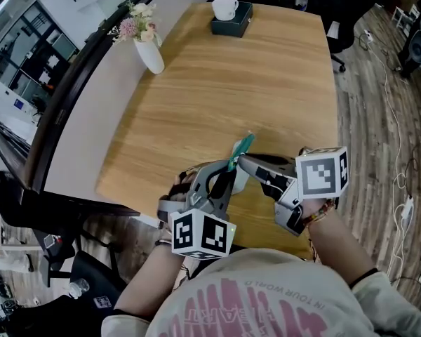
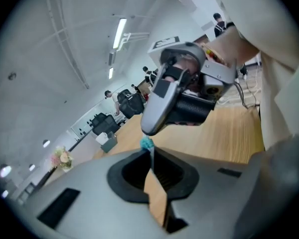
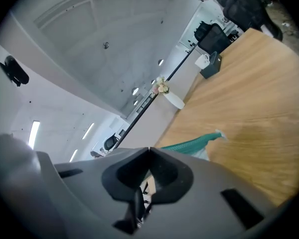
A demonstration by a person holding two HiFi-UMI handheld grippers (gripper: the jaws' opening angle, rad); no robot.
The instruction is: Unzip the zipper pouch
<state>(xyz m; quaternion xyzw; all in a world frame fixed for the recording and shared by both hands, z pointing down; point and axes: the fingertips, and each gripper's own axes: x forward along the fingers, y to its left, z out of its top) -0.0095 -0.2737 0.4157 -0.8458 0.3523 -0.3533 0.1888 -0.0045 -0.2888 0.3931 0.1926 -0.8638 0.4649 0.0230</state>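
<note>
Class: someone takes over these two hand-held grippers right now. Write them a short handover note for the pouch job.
Left hand-held gripper: shut on a thin edge of the zipper pouch, teal end showing.
Right hand-held gripper: jaws together at the teal zipper band, apparently gripping it.
Pouch: held between both above the table, near its front edge.
Done: both grips. Left: the unzipping; progress can't be seen.

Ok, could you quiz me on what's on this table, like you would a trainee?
1. True or false: the white cup stands directly on the table.
2. What colour is the zipper pouch edge pinched at the left gripper tips? A red, B teal, C yellow.
3. Fill in: the vase holds ____.
Key: 1 false, it sits on a dark box; 2 B; 3 flowers.
</note>
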